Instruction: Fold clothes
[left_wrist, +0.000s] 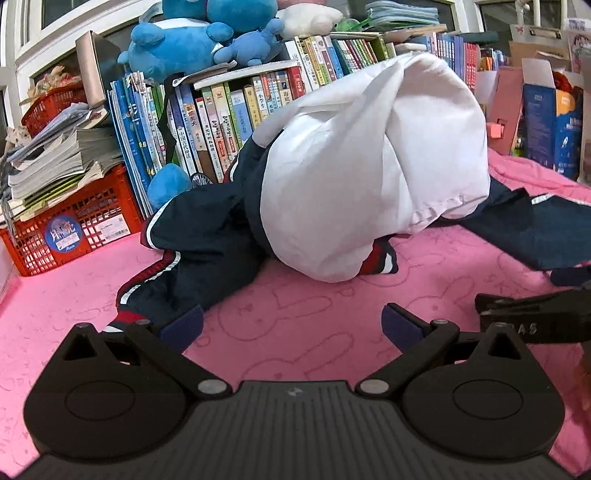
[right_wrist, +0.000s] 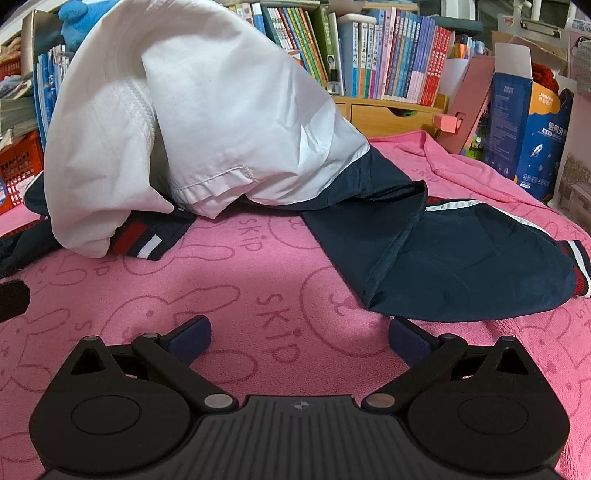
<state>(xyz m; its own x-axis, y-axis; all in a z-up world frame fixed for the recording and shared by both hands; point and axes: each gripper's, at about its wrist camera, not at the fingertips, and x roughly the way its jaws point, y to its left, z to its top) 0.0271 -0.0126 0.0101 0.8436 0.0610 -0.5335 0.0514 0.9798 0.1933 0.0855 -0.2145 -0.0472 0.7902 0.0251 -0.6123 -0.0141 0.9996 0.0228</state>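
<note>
A navy and white jacket (left_wrist: 351, 166) lies crumpled on the pink bunny-print cloth (left_wrist: 295, 317), its white lining bulging up. One navy sleeve with red and white striped cuff (left_wrist: 125, 317) reaches toward my left gripper (left_wrist: 291, 326), which is open and empty just short of it. In the right wrist view the jacket (right_wrist: 192, 122) has a navy sleeve (right_wrist: 461, 266) spread to the right. My right gripper (right_wrist: 299, 338) is open and empty, its right pad near the sleeve's edge. The right gripper also shows in the left wrist view (left_wrist: 532, 314).
Rows of books (left_wrist: 221, 118) line the back, with blue plush toys (left_wrist: 199, 40) on top. A red basket (left_wrist: 70, 221) with stacked papers stands at back left. Cardboard boxes (right_wrist: 524, 129) stand at back right.
</note>
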